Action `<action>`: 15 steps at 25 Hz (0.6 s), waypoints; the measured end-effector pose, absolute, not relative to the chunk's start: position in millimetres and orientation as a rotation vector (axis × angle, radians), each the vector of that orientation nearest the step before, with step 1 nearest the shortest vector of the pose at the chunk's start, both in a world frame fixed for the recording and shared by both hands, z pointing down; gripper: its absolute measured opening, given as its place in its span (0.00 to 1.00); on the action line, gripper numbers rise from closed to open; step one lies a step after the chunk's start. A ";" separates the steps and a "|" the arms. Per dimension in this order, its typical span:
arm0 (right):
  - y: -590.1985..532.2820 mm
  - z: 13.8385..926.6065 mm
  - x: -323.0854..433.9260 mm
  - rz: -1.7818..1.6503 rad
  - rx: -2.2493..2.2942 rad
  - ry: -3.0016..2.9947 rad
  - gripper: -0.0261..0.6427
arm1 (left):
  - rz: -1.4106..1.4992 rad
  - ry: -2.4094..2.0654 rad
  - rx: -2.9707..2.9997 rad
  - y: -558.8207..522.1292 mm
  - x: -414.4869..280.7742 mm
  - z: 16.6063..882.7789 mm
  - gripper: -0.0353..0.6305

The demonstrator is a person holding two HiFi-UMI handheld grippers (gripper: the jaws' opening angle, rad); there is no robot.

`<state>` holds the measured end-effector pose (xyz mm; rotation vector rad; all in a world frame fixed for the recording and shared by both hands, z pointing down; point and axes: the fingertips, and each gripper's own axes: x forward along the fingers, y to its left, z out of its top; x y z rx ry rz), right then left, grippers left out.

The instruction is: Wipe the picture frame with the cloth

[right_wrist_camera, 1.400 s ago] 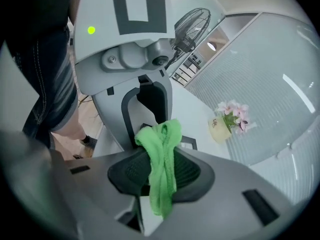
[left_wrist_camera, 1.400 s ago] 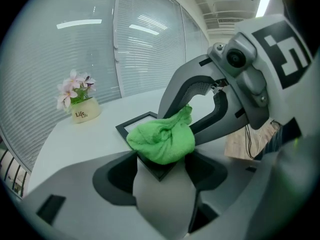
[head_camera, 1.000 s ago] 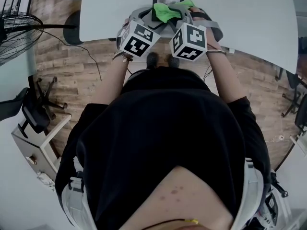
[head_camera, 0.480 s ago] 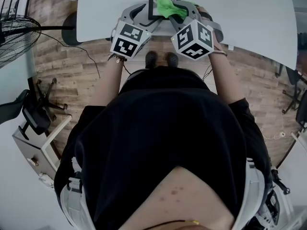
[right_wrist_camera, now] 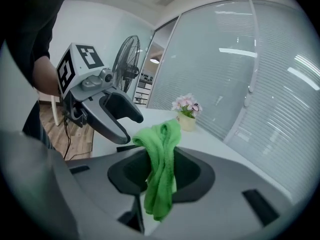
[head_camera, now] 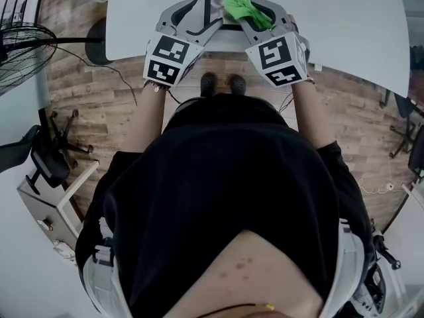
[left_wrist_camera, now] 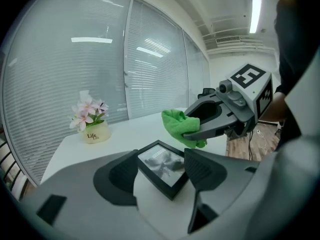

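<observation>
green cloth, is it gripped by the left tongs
No, the green cloth is pinched in the right tongs, while the left tongs hold the picture frame.

The left gripper [left_wrist_camera: 161,170] has its two jaws pressed against opposite sides of a black picture frame [left_wrist_camera: 166,165], glass side up, over the white table [left_wrist_camera: 135,129]. Just beyond the frame's far corner, the right gripper [left_wrist_camera: 190,130] pinches a bunched green cloth [left_wrist_camera: 175,121]. A small pot of pink flowers [left_wrist_camera: 93,126] stands farther back, beside the blinds [left_wrist_camera: 65,79].
</observation>
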<state>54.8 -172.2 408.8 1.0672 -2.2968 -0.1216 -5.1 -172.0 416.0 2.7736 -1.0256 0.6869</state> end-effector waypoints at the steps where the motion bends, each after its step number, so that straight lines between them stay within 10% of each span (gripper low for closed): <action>1: -173.0 404.0 56.0 -0.114 1.090 -2.314 0.21 | 0.674 -1.028 2.779 -172.0 -4.7 412.3 0.50; 15: -175.1 327.6 67.6 -0.084 1.370 -2.583 0.21 | 0.430 -1.095 2.836 -177.7 -4.0 357.6 0.44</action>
